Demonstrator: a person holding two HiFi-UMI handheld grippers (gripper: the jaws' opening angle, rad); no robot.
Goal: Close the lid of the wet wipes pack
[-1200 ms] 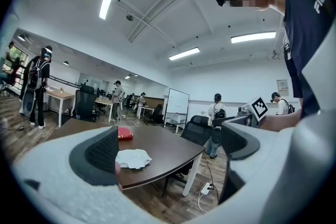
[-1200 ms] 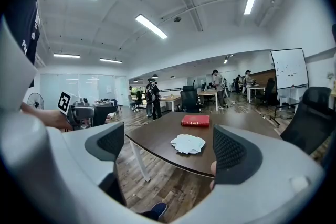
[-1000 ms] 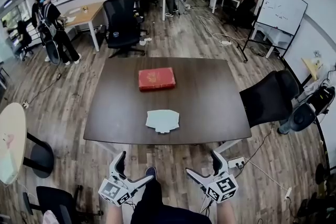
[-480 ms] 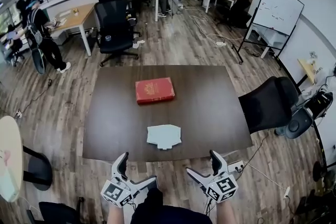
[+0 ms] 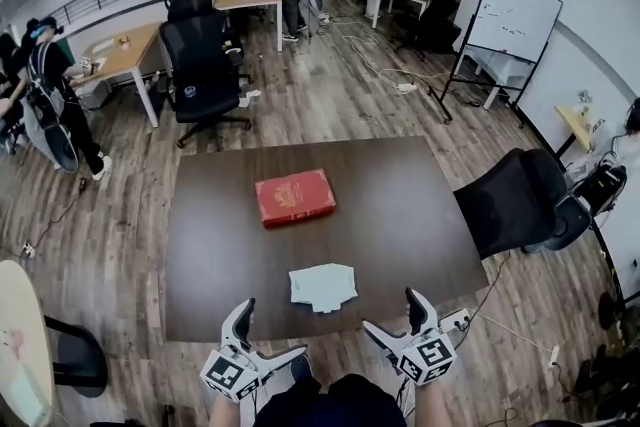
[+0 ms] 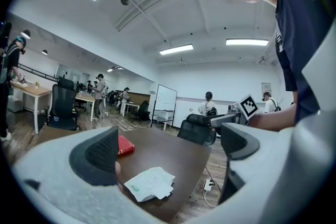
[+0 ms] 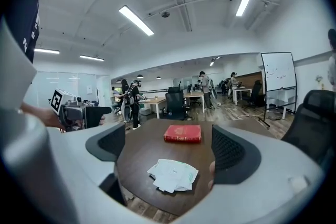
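Observation:
The wet wipes pack [image 5: 323,286] is a white, crumpled-looking packet lying flat on the dark brown table [image 5: 410,215], close to its near edge. I cannot make out how its lid stands. It also shows in the left gripper view as the pack [image 6: 149,184] and in the right gripper view as the pack [image 7: 173,174]. My left gripper [image 5: 262,340] hangs just short of the table's near edge, left of the pack, open and empty. My right gripper [image 5: 397,320] is to the pack's right, also short of the edge, open with nothing between its jaws.
A red book [image 5: 294,197] lies further back on the table. A black office chair [image 5: 515,200] stands at the table's right side and another chair [image 5: 200,65] beyond its far end. Several people stand among desks at the back. A whiteboard [image 5: 515,15] stands at the right.
The person has stepped toward the table, carrying both grippers forward. The table's near edge and the wipes pack now sit much closer to the jaws. Nothing on the table moved.

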